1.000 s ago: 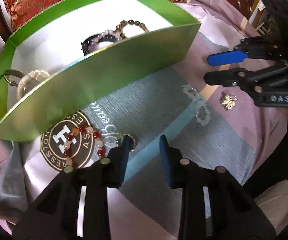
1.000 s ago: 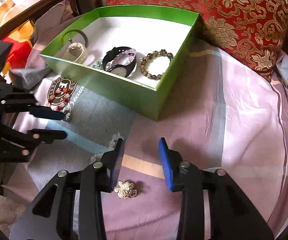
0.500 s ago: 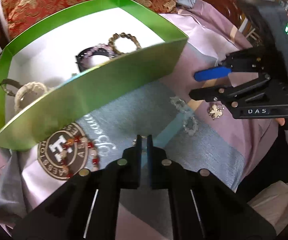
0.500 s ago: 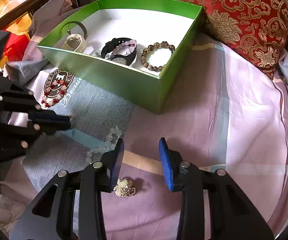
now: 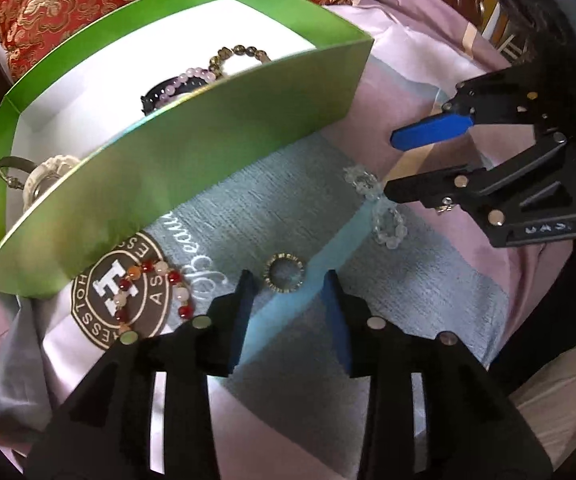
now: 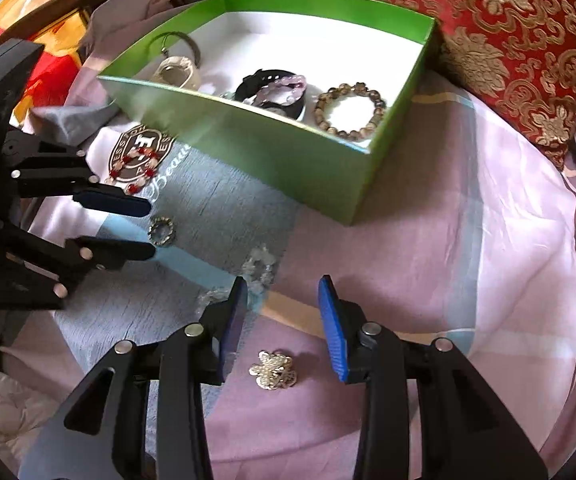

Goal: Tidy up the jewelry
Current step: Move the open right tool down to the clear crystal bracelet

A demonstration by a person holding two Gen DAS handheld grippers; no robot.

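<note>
Ring (image 5: 284,277) just ahead of left gripper (image 5: 288,286) jaws apart, right gripper (image 6: 281,300) jaws apart, green box (image 5: 191,168) wall beyond.

The left wrist camera sits low behind its own fingers (image 5: 243,300), close over the bedspread (image 5: 428,292), looking up along the long front wall of the green box (image 5: 191,168) toward the red cushion (image 5: 87,4). The right wrist camera rides higher and farther back, facing the box (image 6: 288,152) corner-on, so its whole floor shows. Each sees the other gripper (the right gripper (image 5: 388,168) at the right edge of the left view, the left gripper (image 6: 149,228) at the left of the right view). Both share the box, the ring (image 5: 284,272) (image 6: 161,231) and the crest print (image 5: 119,292) (image 6: 141,152).
</note>
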